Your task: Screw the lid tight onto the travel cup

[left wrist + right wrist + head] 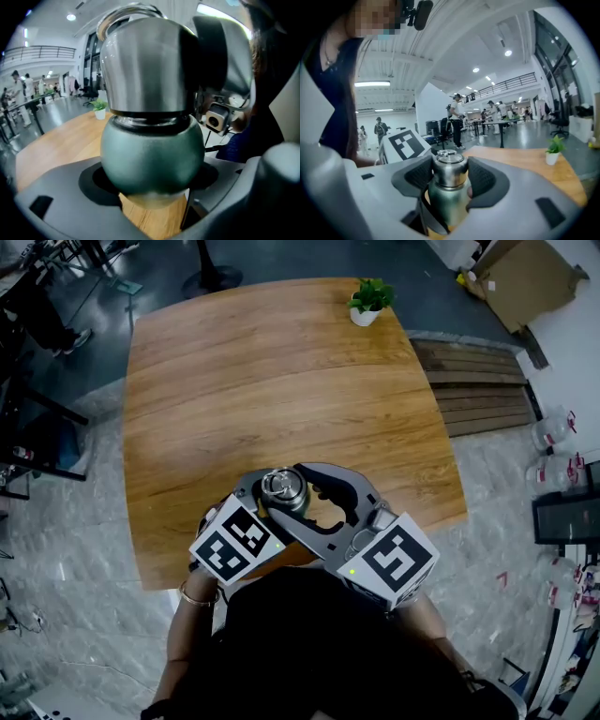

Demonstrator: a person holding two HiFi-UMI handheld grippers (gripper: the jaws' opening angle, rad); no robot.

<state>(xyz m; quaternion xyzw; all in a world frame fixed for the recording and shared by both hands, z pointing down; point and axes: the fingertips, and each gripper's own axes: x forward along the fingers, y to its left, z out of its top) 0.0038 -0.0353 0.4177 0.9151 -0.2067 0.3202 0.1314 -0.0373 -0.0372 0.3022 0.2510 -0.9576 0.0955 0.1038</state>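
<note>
The travel cup (pixel 283 490) stands near the front edge of the wooden table (pixel 281 381), between both grippers. It has a rounded dark green body (pixel 152 150) and a steel lid (pixel 145 61) on top. My left gripper (pixel 152 190) is shut on the green body low down, with its marker cube (pixel 238 541) toward me. My right gripper (pixel 449 177) comes in from the right and is shut on the steel lid (pixel 449 169), a dark pad pressing on each side. The right gripper's jaw (pixel 220 51) shows against the lid in the left gripper view.
A small potted plant (pixel 368 300) stands at the table's far right corner. Wooden planks (pixel 478 390) lie on the floor to the right, with a cardboard box (pixel 525 277) beyond them and plastic bottles (pixel 553 432) nearby. People stand in the hall behind.
</note>
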